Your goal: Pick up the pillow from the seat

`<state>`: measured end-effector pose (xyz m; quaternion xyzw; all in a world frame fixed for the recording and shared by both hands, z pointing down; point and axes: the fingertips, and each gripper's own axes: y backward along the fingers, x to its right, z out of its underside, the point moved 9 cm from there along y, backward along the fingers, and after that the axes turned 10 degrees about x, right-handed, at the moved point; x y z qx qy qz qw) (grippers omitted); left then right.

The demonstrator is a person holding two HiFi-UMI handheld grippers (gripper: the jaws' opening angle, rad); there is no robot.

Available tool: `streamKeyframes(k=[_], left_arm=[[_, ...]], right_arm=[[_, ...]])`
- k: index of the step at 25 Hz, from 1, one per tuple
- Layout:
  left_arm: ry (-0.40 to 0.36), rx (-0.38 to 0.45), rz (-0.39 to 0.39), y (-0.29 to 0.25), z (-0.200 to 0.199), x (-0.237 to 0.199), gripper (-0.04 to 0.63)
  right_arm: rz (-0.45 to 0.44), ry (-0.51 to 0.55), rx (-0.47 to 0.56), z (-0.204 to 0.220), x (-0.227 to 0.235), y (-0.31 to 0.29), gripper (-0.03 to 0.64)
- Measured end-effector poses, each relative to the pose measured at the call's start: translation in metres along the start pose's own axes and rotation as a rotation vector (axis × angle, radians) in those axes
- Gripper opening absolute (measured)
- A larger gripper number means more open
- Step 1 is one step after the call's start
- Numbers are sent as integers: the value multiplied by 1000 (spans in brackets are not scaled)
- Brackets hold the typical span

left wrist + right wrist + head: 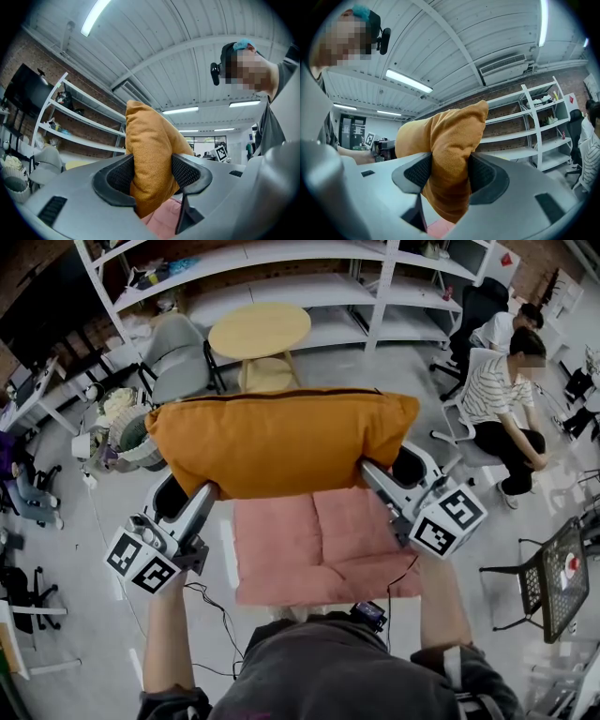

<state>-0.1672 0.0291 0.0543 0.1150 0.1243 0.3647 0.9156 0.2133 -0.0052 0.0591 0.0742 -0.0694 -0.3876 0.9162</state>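
Your left gripper (152, 173) has its ribbed pads (119, 176) pressed into the orange pillow (150, 140), and the fabric bulges out past both jaws. Your right gripper (449, 173) is clamped on the pillow the same way, with the cloth pinched to a narrow waist between its pads (480, 173).

The likely trouble is slip. Each grip holds only a fold of soft stuffing near the lower edge, so the filling may shift and let the cover creep out if you swing or tilt fast. If one side lets go, the pillow will probably pivot on the other grip and drop. Pulling your hands apart would stretch the cover and strain both pinches. Letting them drift together would make the middle sag.

From your head view, the pillow (281, 442) is off the seat and hangs crosswise between your hands, long side running from 9 to 3 o'clock. The left gripper (211, 488) bites it at about 8 o'clock on its outline and the right gripper (370, 470) at about 4 o'clock. Most of its bulk stands above the jaws, toward 12 o'clock.

The pink seat cushion (319, 549) lies directly beneath, at 6 o'clock from the pillow. A round wooden table (260, 329) stands beyond it at 12 o'clock, and a seated person (502, 399) is well off toward 3 o'clock.
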Motion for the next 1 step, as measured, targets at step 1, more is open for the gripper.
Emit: streamKeyframes(k=[1], left_arm=[[-1, 0, -1, 0, 1, 0, 256]], right_arm=[[0, -1, 1, 1, 1, 0, 236]])
